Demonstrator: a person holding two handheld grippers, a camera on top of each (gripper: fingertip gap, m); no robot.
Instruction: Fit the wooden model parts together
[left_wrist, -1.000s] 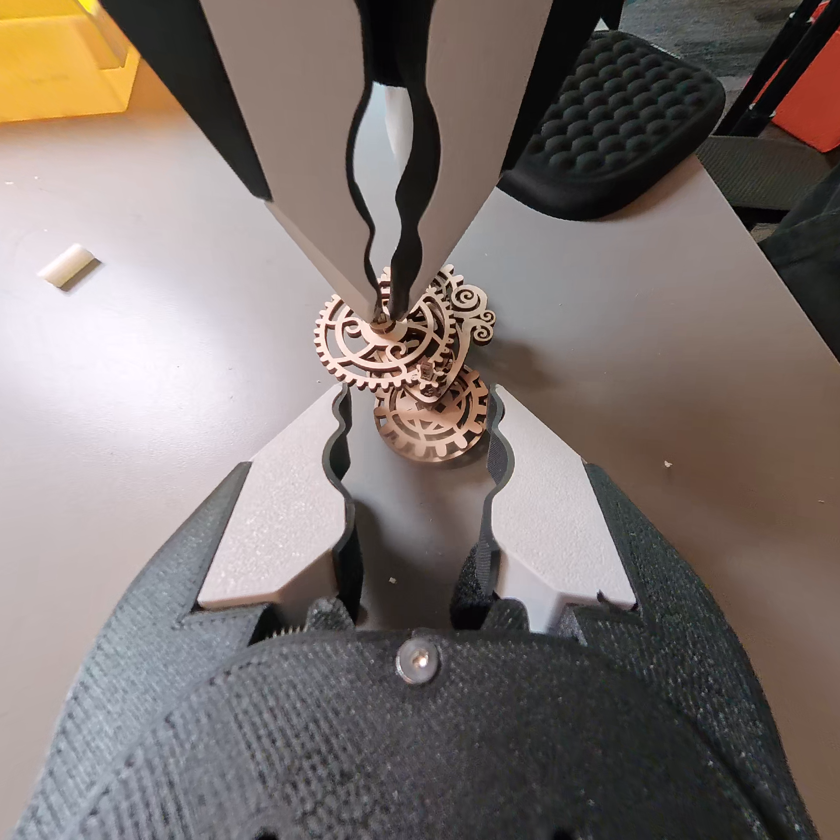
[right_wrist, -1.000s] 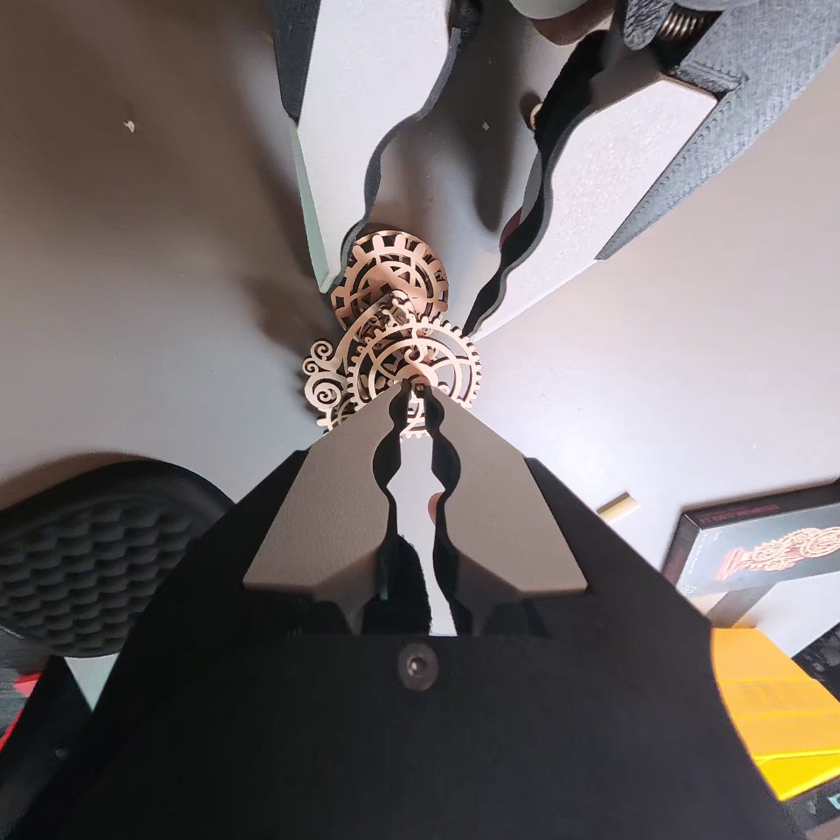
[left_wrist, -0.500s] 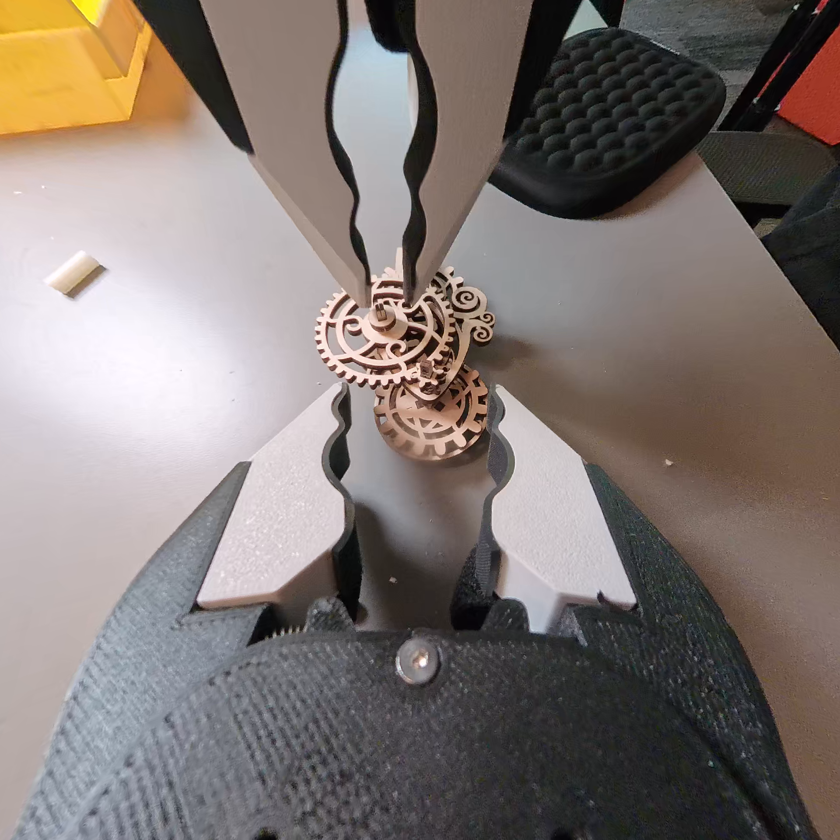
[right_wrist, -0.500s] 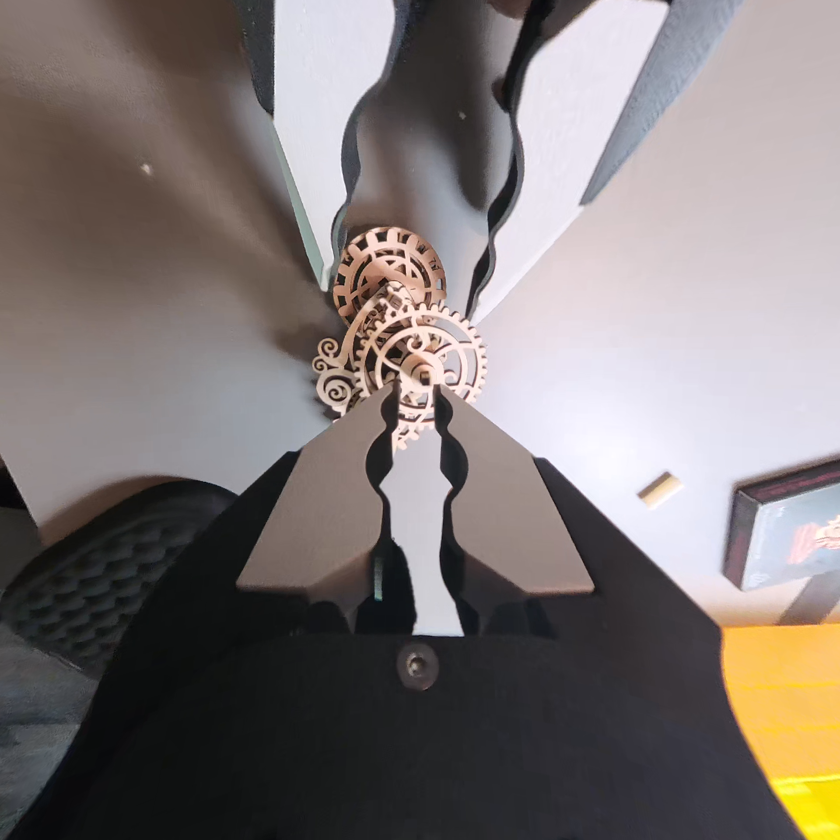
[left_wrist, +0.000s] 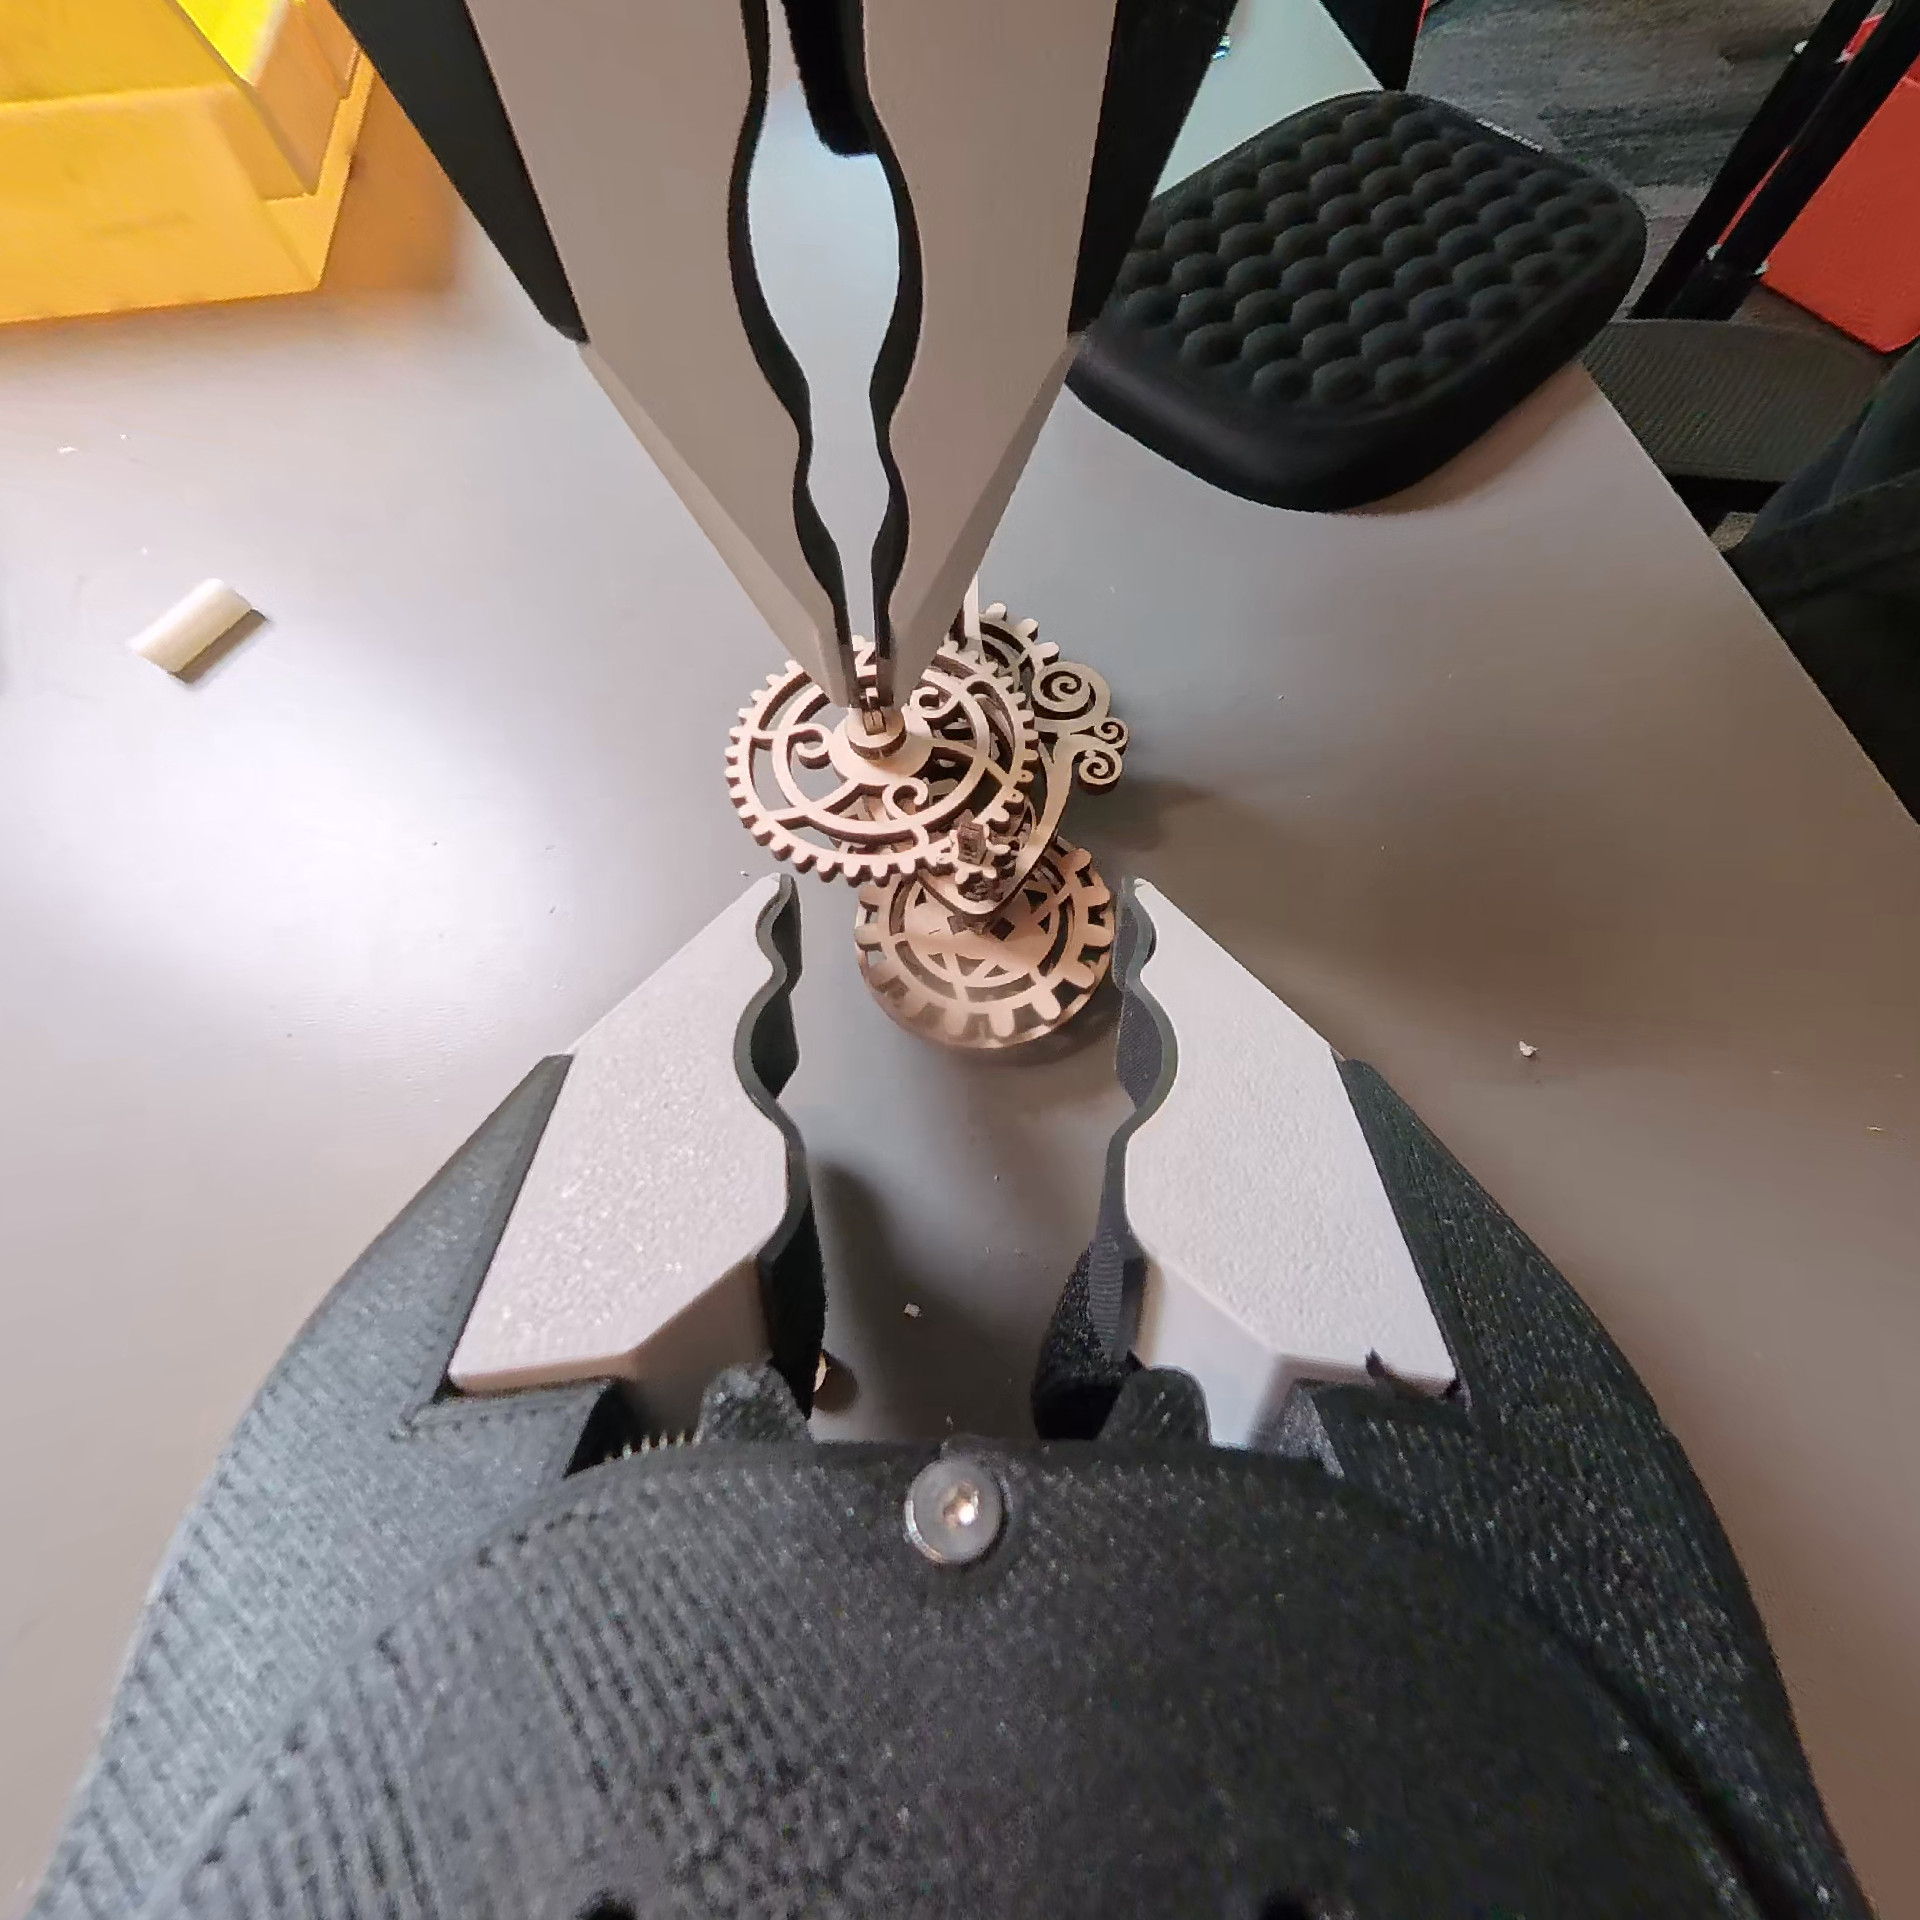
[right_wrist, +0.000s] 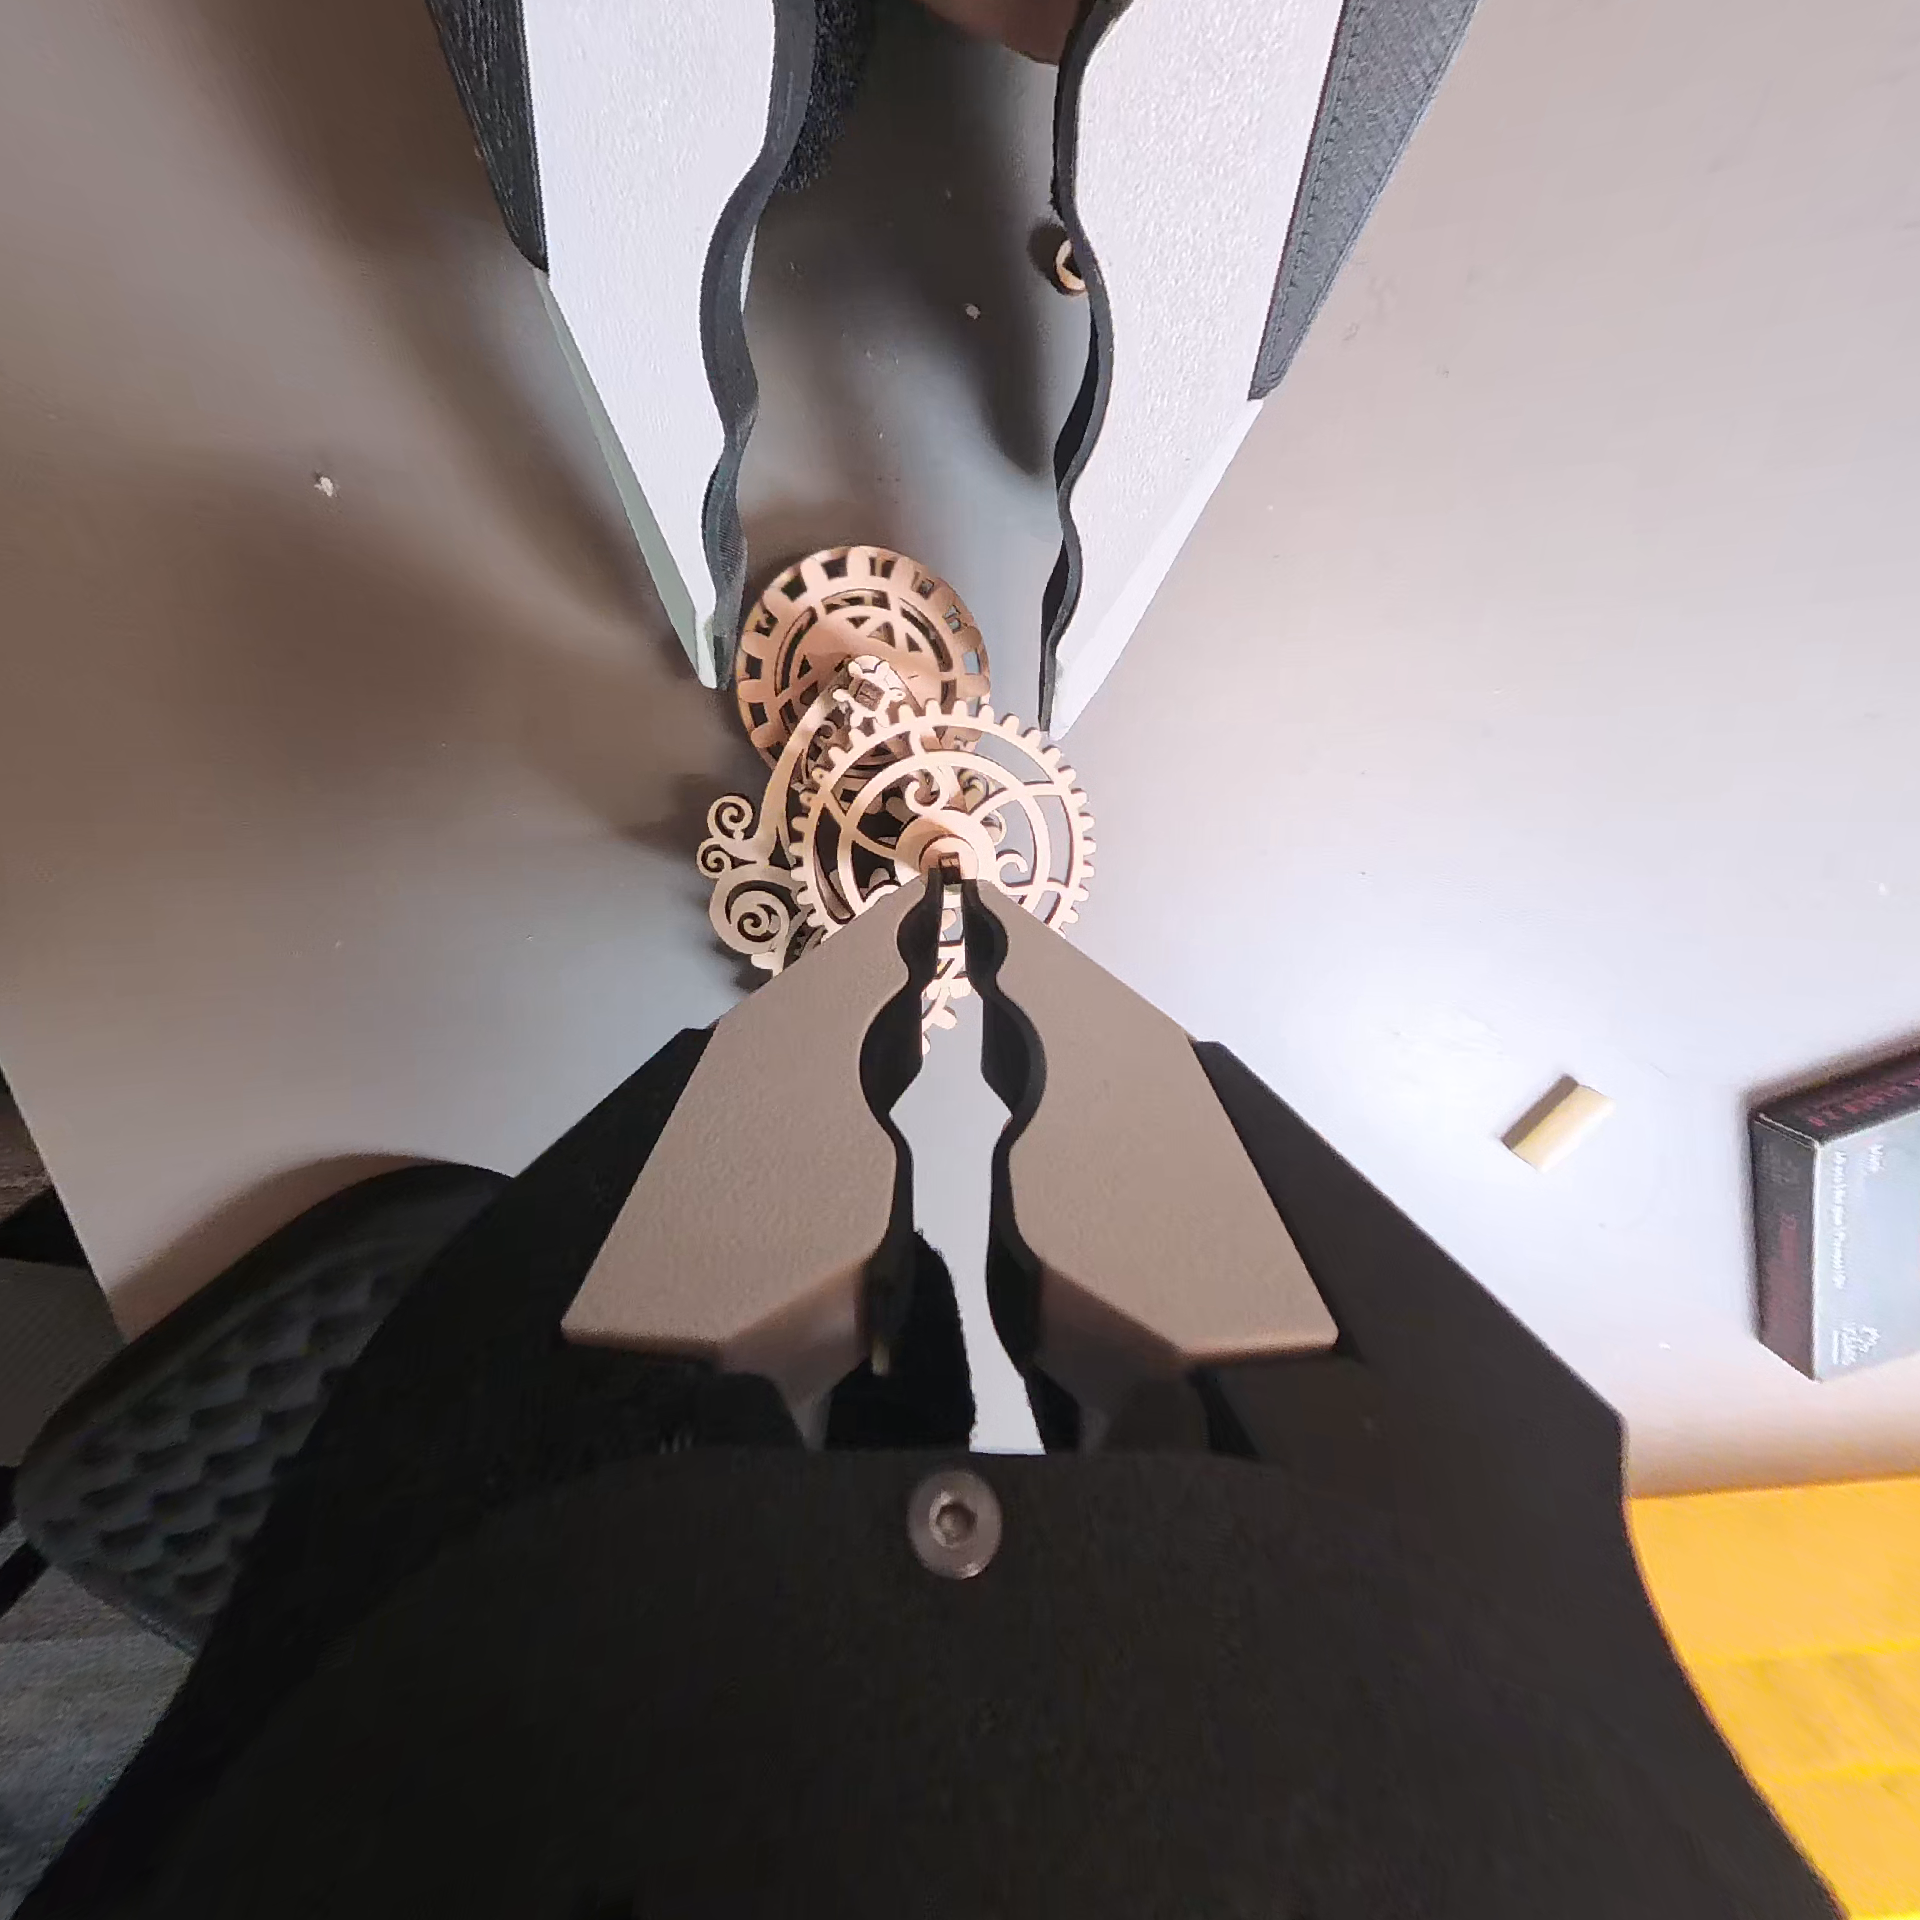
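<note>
Right gripper (right_wrist: 951, 883): nearly closed, tips pinched the small axle peg (left_wrist: 871, 717) atop the wooden gear model (left_wrist: 914, 821).
Left gripper (left_wrist: 961, 904): wide, flanked the model's round base (left_wrist: 982, 961), no visible contact.
Table (left_wrist: 312, 883): grey.

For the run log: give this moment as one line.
right gripper: tips pinched at gear hub pin | left gripper: open, flanking base, no contact seen | model upright on table
</note>
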